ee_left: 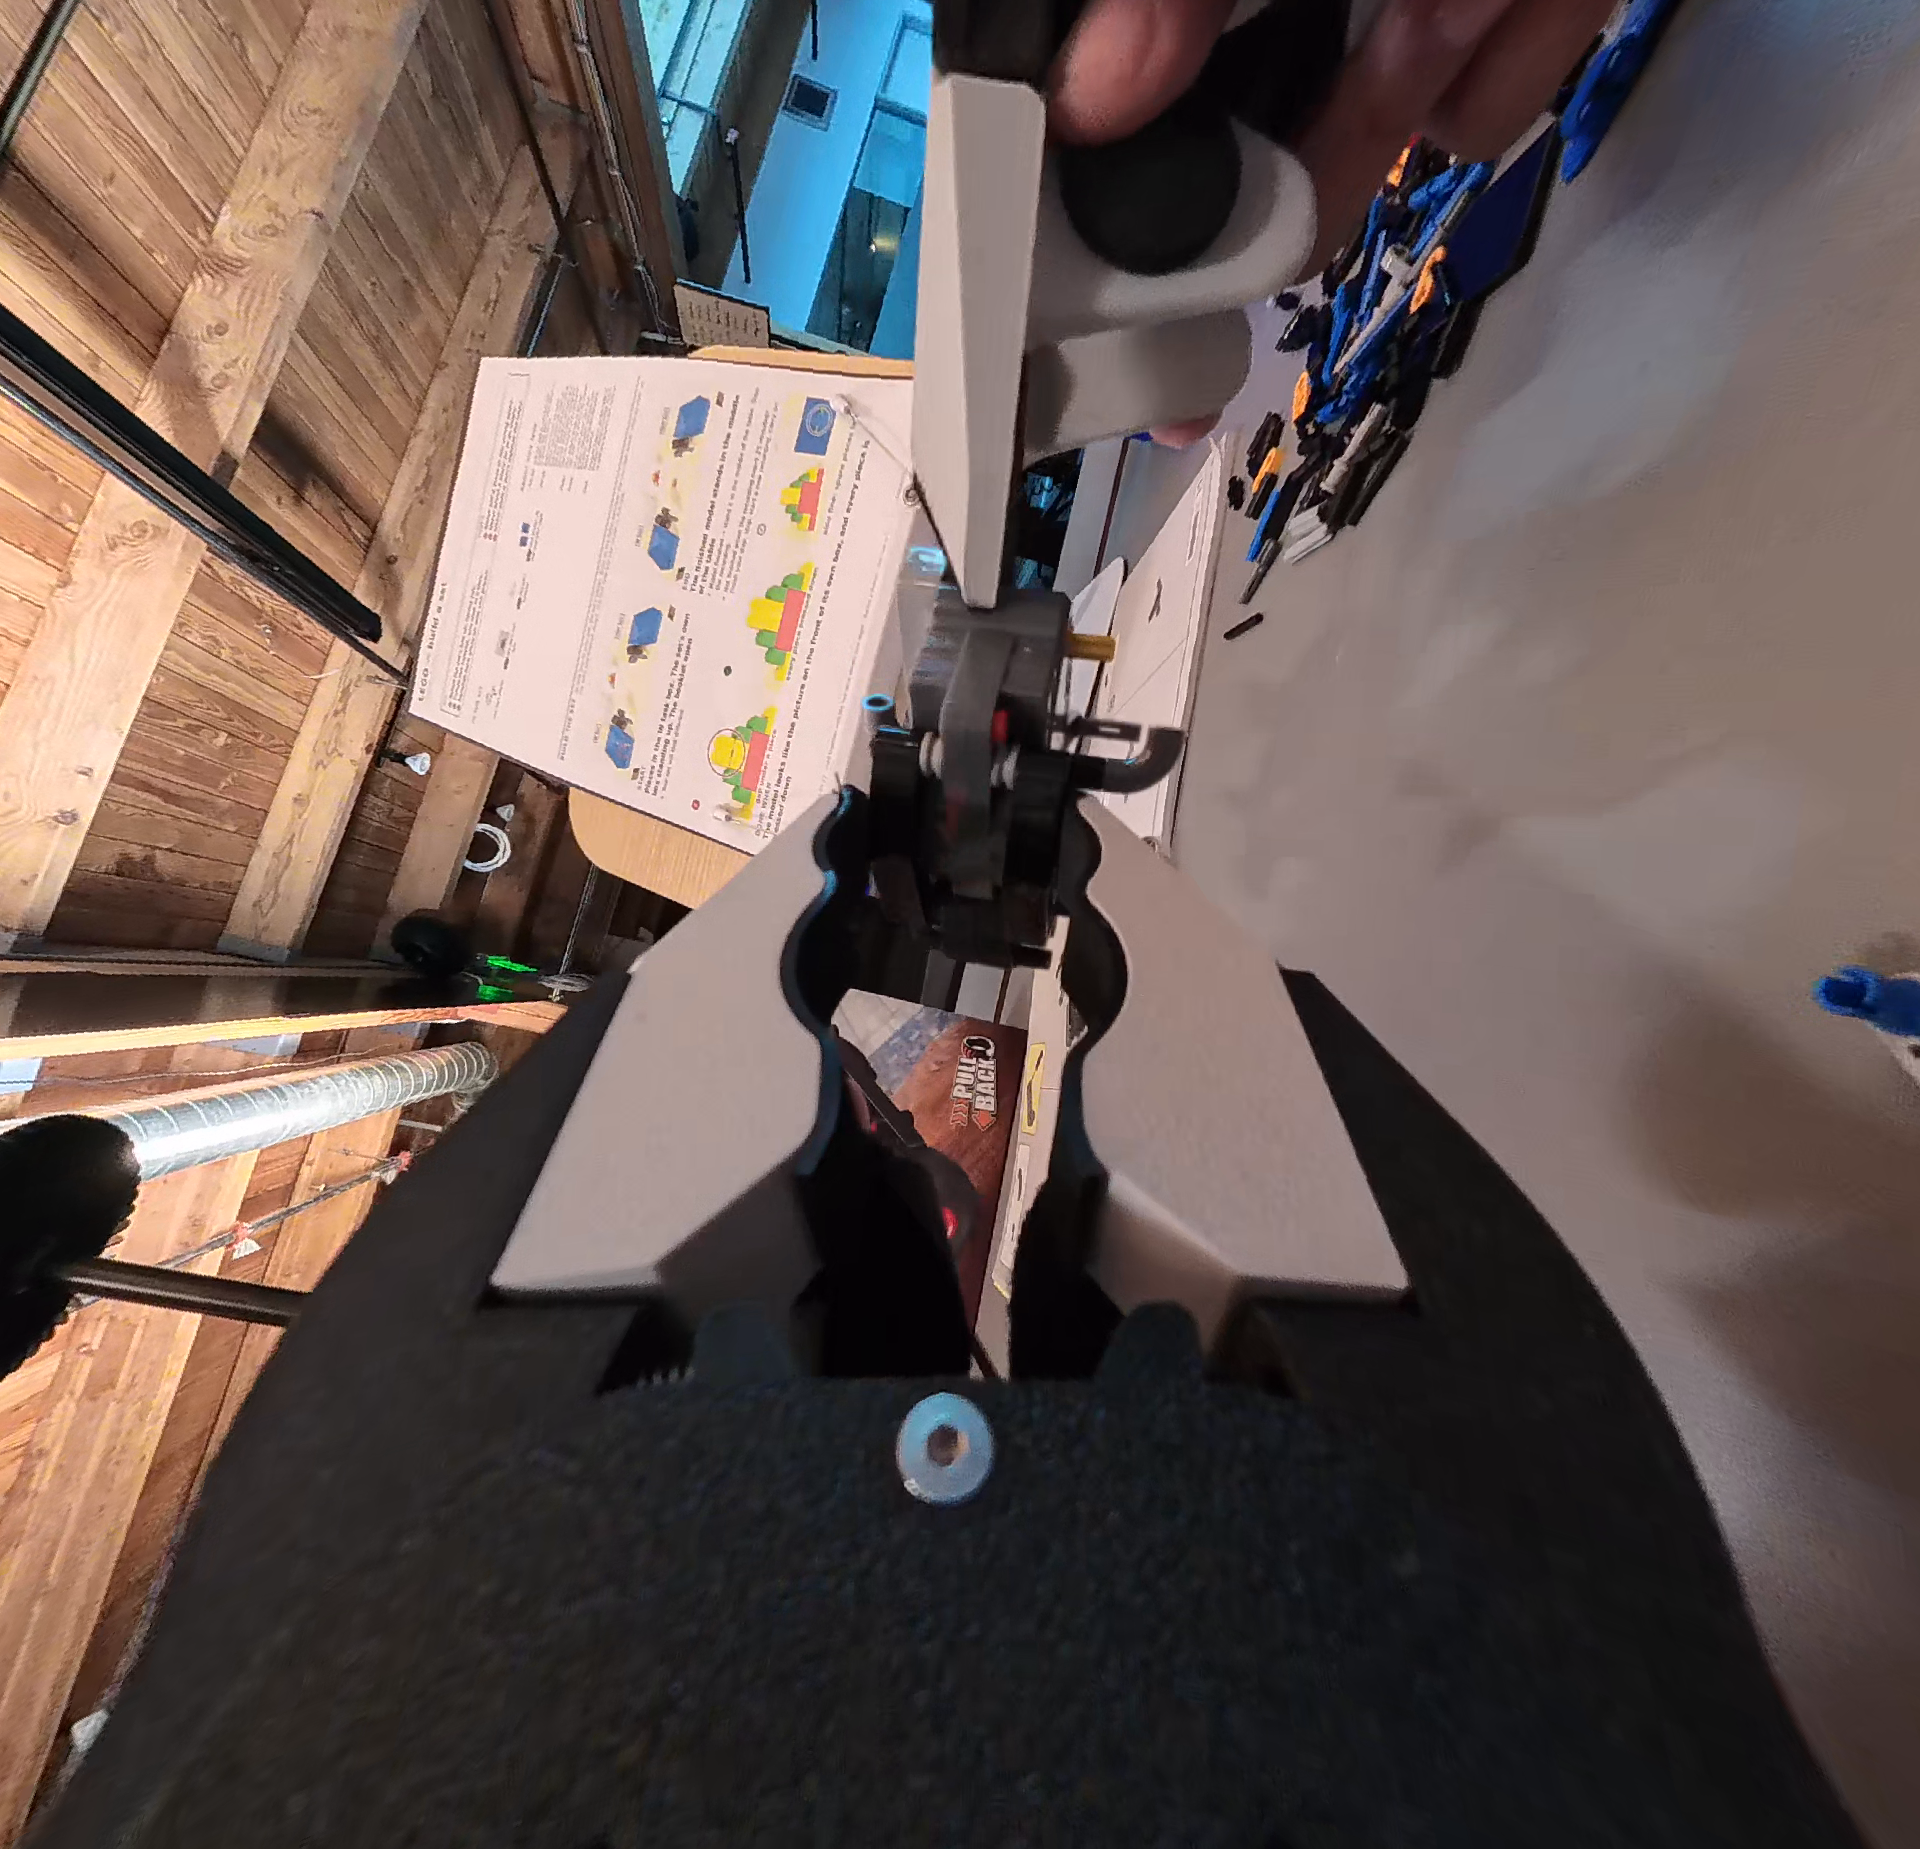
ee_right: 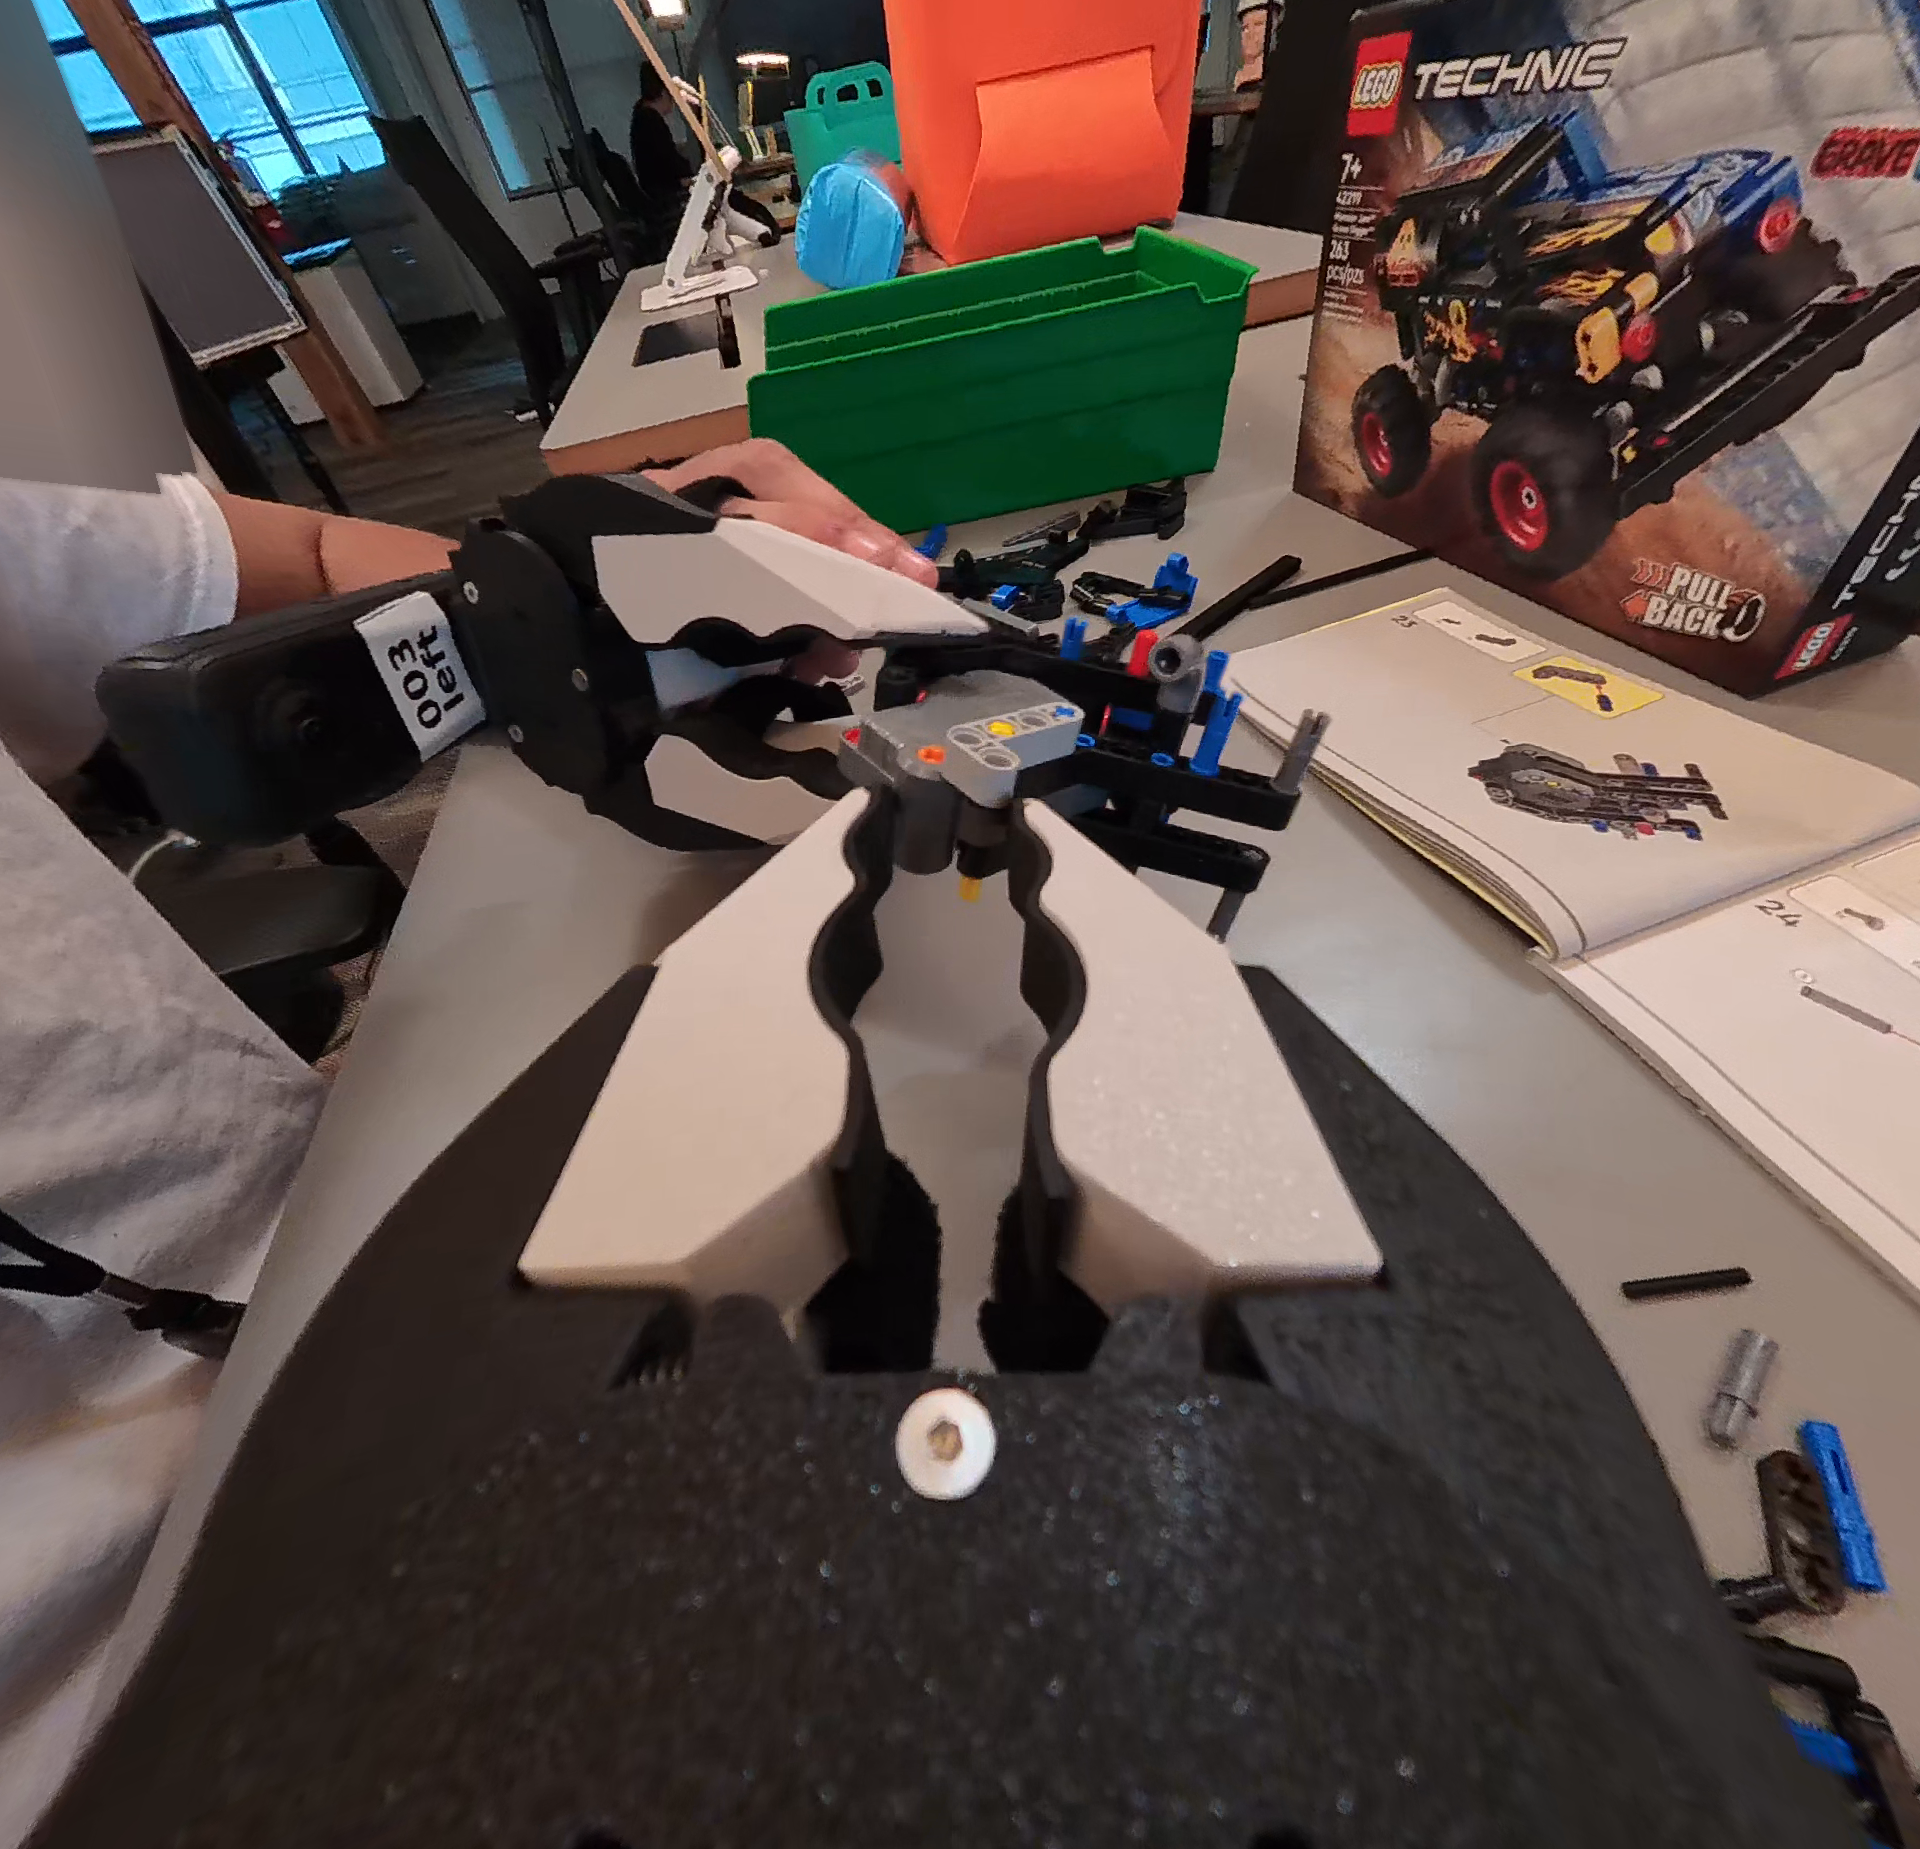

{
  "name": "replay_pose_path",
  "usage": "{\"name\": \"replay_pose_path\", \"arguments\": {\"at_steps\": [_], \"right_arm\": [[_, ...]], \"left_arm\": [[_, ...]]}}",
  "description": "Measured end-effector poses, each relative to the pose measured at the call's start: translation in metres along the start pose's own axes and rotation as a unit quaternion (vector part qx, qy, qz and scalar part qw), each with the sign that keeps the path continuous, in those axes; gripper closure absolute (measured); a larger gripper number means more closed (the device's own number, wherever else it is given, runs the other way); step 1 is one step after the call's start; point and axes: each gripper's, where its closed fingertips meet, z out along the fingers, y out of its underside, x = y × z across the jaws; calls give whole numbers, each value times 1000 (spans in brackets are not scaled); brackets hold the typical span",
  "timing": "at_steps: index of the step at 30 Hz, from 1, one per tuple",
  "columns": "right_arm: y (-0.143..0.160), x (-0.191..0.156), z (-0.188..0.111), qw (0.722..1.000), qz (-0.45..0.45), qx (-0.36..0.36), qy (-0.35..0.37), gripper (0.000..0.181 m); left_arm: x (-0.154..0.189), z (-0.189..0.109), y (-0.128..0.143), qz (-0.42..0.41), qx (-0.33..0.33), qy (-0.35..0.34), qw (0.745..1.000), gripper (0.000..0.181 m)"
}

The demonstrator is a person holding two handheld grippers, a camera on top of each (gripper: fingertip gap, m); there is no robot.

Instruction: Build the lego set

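A half-built Lego model, a black beam frame (ee_right: 1174,791) with blue and red pins and a grey block (ee_right: 966,750) at its near end, hangs above the grey table (ee_right: 1403,1124). My right gripper (ee_right: 945,812) is shut on the underside of the grey block. My left gripper comes in from the left, its upper finger (ee_right: 790,584) lying over the frame. In the left wrist view, which is rolled sideways, my left gripper (ee_left: 961,823) is shut on the model's black frame (ee_left: 977,781). A right gripper finger (ee_left: 977,397) reaches down to the grey block (ee_left: 997,636).
The set's box (ee_right: 1610,293) stands at the back right, with the open instruction booklet (ee_right: 1558,791) in front of it. A green bin (ee_right: 997,376) and loose pieces (ee_right: 1091,584) lie behind the model. More pieces (ee_right: 1818,1529) lie near right. A printed sheet (ee_left: 665,573) hangs behind.
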Motion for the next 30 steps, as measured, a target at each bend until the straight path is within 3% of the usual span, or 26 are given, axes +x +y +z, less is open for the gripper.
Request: {"name": "replay_pose_path", "arguments": {"at_steps": [11, 30], "right_arm": [[-3, 0, -1, 1000, 18, 4, -2, 167], [-1, 2, -2, 1000, 19, -1, -4, 173]], "left_arm": [[10, 6, 13, -9, -32, 25, 999, 148], [13, 5, 12, 3, -35, 27, 999, 148]]}}
